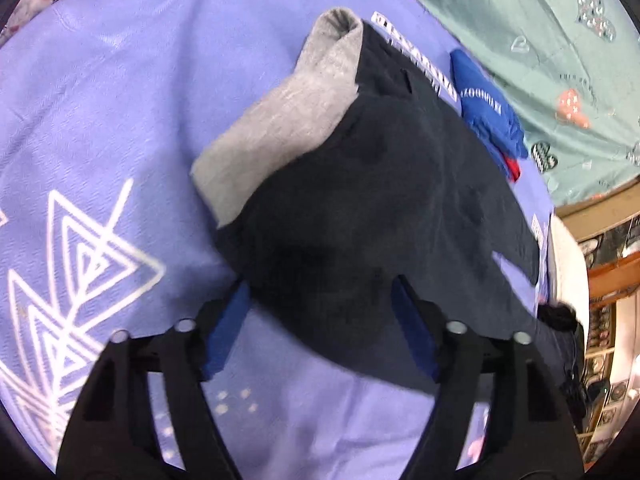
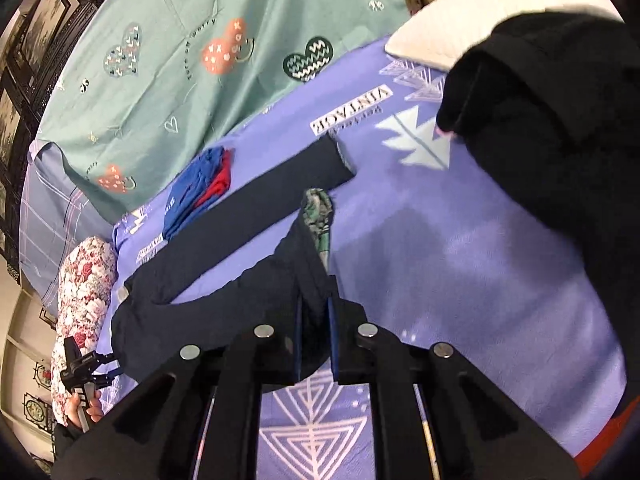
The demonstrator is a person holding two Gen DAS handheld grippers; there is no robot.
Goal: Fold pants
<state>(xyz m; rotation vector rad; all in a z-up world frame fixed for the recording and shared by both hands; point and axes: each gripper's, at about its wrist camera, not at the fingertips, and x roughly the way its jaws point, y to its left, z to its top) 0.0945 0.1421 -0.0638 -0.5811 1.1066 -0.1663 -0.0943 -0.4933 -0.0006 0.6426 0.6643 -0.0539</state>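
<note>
Dark navy pants (image 1: 360, 208) lie on the purple blanket (image 1: 100, 100), with a grey inner part (image 1: 288, 108) turned out at the far end. My left gripper (image 1: 320, 282) is open; the near pants edge lies between its blue pads without being pinched. In the right wrist view, my right gripper (image 2: 314, 304) is shut on a raised fold of the pants (image 2: 248, 280), and a green patterned lining (image 2: 320, 216) shows above it. The other leg (image 2: 280, 192) stretches flat toward the back. The left gripper (image 2: 90, 364) shows small at lower left, held by a hand.
A folded blue and red garment (image 2: 200, 188) lies just beyond the pants, also in the left wrist view (image 1: 488, 108). A green heart-print quilt (image 2: 180, 60), a white pillow (image 2: 440, 24) and a floral bolster (image 2: 84, 280) border the blanket. A dark sleeve (image 2: 540, 120) fills the right.
</note>
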